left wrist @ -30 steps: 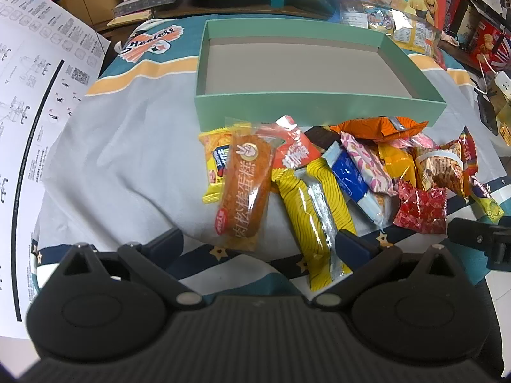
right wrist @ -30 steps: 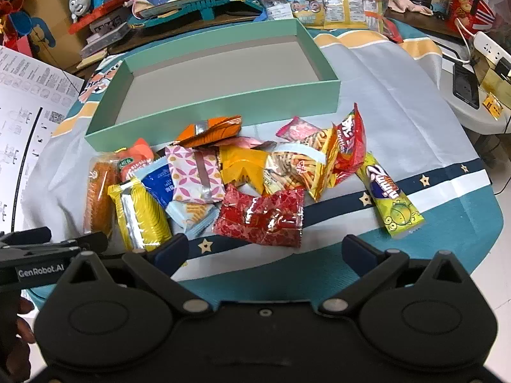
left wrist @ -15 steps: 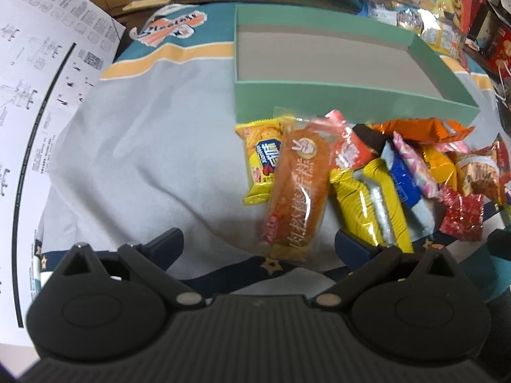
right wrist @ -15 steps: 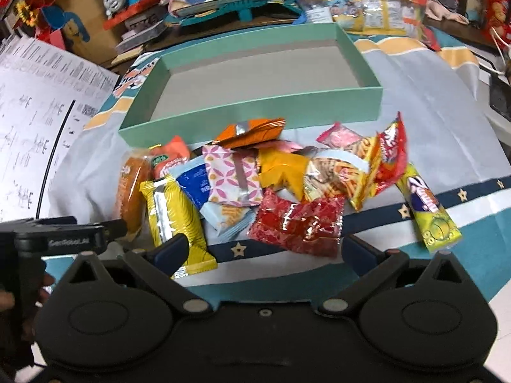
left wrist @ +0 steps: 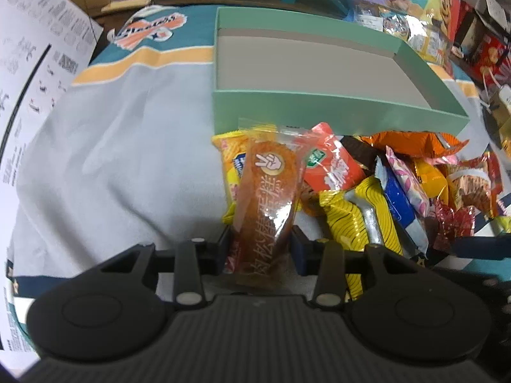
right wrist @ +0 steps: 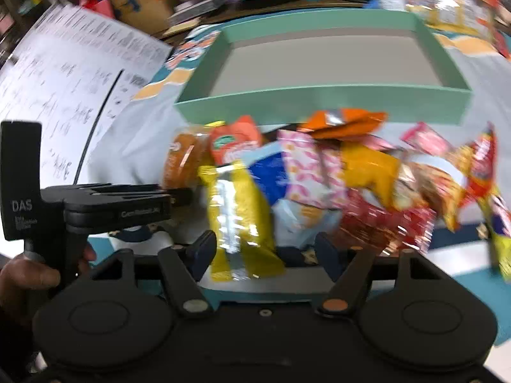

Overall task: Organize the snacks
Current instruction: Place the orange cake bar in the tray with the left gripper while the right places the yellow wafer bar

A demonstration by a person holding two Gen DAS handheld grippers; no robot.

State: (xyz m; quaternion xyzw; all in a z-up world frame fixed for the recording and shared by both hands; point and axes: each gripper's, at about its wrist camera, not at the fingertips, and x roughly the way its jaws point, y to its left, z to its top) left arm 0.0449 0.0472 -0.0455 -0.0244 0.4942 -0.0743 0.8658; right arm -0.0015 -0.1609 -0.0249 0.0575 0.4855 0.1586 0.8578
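The left tongs point(left wrist: 259, 244), just closing, pinch the orange cake packet point(left wrist: 268, 198) at lower centre; the right tongs point(right wrist: 266, 250), also closing, straddle the yellow packet point(right wrist: 239, 210), contact unclear.

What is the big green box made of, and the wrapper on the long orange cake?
The green box looks like matte cardboard: thin flat walls, sharp folded corners, dull grey inside. The cake wrapper looks like clear glossy plastic film, since it shines and the orange cake shows through.
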